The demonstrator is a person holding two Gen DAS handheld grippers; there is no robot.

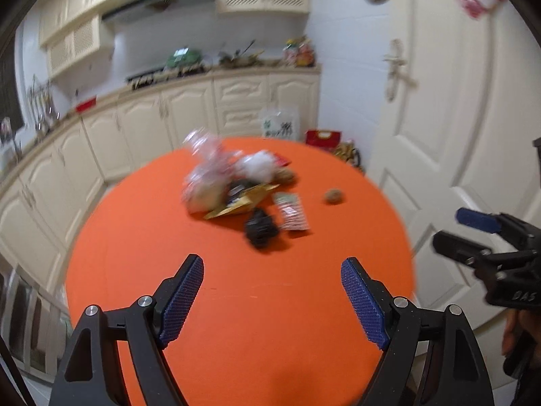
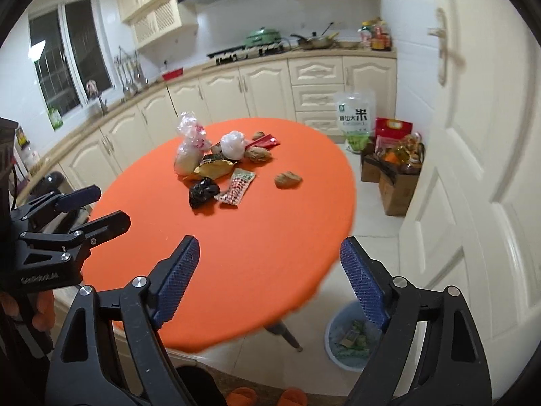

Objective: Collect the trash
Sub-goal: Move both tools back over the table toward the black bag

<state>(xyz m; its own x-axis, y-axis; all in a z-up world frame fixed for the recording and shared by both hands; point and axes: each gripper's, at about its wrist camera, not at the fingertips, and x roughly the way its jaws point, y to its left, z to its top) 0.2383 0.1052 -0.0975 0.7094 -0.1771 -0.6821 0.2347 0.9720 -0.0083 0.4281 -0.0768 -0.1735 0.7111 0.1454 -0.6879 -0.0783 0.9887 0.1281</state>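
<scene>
Both sets of jaws stand wide apart and hold nothing: your left gripper (image 1: 272, 299) hangs over the near part of the round orange tabletop (image 1: 236, 304), and your right gripper (image 2: 268, 284) hangs at that tabletop's near right edge, partly over the tiled floor. Each gripper shows in the other's camera, side by side and apart.

Below your right gripper, on the floor beside the table's leg, stands a pale blue bin (image 2: 333, 335) with scraps already in it.

The trash lies in a loose cluster well beyond both grippers, past the middle of the tabletop. Nearest you is a crumpled black wrapper (image 2: 203, 191), with a red-and-white patterned packet (image 2: 238, 187) just to its right. A brown nutshell (image 2: 287, 179) sits alone, apart to the right. Behind the black wrapper lies a yellow-brown wrapper (image 2: 214, 168); to its left stands a clear plastic bag (image 2: 189, 149) with pale contents. Farther back are a white crumpled bag (image 2: 233, 145), more brown shells (image 2: 258, 155) and a red packet (image 2: 265, 142).

Beyond the tabletop, cream cabinets (image 2: 263, 84) run under a counter bearing a green pot (image 2: 262, 37) and a pan (image 2: 316, 42). A white door (image 2: 473, 135) fills the right side, with a rice bag (image 2: 355, 118) and boxes on the floor nearby.
</scene>
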